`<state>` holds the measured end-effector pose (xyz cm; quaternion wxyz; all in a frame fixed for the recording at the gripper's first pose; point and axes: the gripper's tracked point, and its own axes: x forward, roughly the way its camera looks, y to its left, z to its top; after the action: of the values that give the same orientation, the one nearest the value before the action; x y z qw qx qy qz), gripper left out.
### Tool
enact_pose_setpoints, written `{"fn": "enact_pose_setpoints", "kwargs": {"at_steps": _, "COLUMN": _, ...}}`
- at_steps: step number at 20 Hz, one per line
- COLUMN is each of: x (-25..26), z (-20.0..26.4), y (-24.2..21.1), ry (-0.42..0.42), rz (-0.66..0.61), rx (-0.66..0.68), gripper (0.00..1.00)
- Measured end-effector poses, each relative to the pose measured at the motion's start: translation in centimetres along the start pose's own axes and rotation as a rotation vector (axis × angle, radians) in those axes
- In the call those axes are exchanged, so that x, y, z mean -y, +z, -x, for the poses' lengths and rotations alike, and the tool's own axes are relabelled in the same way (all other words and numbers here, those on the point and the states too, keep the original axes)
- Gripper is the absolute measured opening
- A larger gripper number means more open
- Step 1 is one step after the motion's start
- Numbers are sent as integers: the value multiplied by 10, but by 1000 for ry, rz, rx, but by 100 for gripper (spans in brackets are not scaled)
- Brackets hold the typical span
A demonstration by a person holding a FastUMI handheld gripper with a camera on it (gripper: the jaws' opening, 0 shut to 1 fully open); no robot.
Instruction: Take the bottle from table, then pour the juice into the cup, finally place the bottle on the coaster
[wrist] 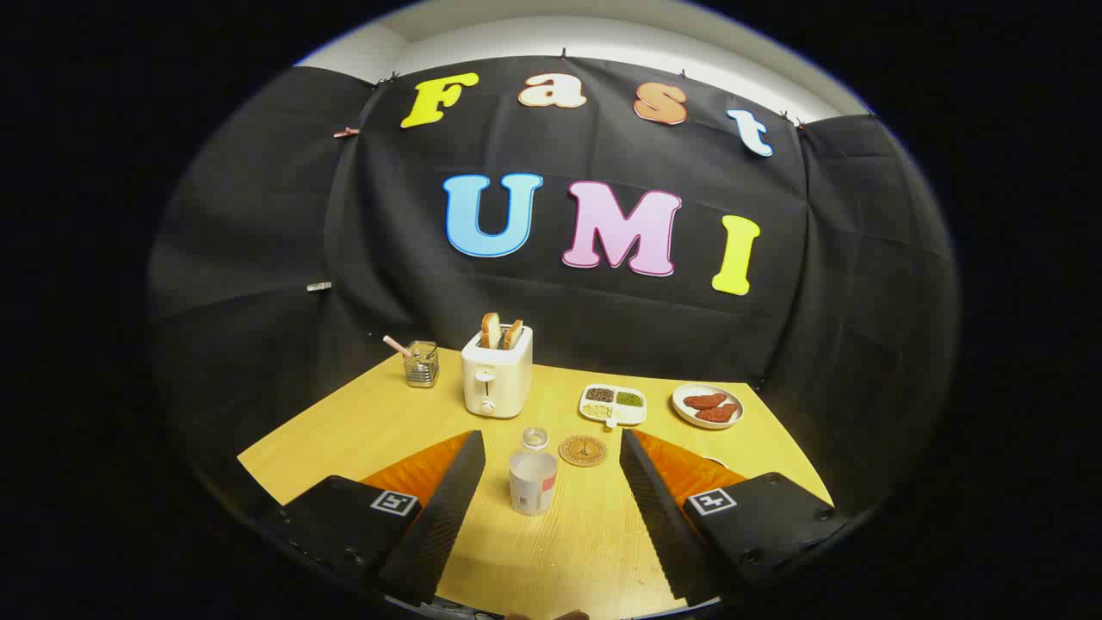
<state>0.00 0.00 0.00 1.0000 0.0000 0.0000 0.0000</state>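
My gripper (548, 443) is open, its two black ribbed fingers spread wide above the wooden table with nothing between the pads. A white paper cup (531, 483) stands between the fingers, closer to the left one and touching neither. Just behind the cup stands a small clear bottle (535, 439), mostly hidden by it, with only the cap and neck showing. To the right of the bottle, a round brown coaster (583, 449) lies flat on the table, just ahead of the right finger's tip.
Beyond the fingers stand a white toaster (497, 373) with two bread slices, a glass holder (422, 363) with a stick at the back left, a divided white tray (613, 404) of seeds, and a plate (708, 405) of meat at the right.
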Motion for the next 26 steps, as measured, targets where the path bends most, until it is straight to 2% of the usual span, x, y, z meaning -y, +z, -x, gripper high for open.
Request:
{"fn": "enact_pose_setpoints", "kwargs": {"at_steps": 2, "x": -13, "z": -6, "y": 2, "ry": -1, "rz": -39, "rx": 11, "gripper": 97}}
{"fn": "enact_pose_setpoints", "kwargs": {"at_steps": 7, "x": -22, "z": -13, "y": -3, "ry": -107, "rz": -41, "rx": 4, "gripper": 97}}
{"fn": "enact_pose_setpoints", "kwargs": {"at_steps": 10, "x": -37, "z": -15, "y": -13, "ry": -142, "rz": -31, "rx": -11, "gripper": 97}}
{"fn": "enact_pose_setpoints", "kwargs": {"at_steps": 15, "x": -66, "z": -14, "y": -16, "ry": -125, "rz": -56, "rx": -3, "gripper": 97}}
{"fn": "enact_pose_setpoints", "kwargs": {"at_steps": 20, "x": -57, "z": -7, "y": -11, "ry": -93, "rz": -34, "rx": 15, "gripper": 97}}
{"fn": "enact_pose_setpoints", "kwargs": {"at_steps": 23, "x": -51, "z": -6, "y": -13, "ry": -32, "rz": -38, "rx": 26, "gripper": 97}}
{"fn": "enact_pose_setpoints", "kwargs": {"at_steps": 26, "x": -33, "z": -2, "y": -13, "ry": -10, "rz": 17, "rx": 45, "gripper": 97}}
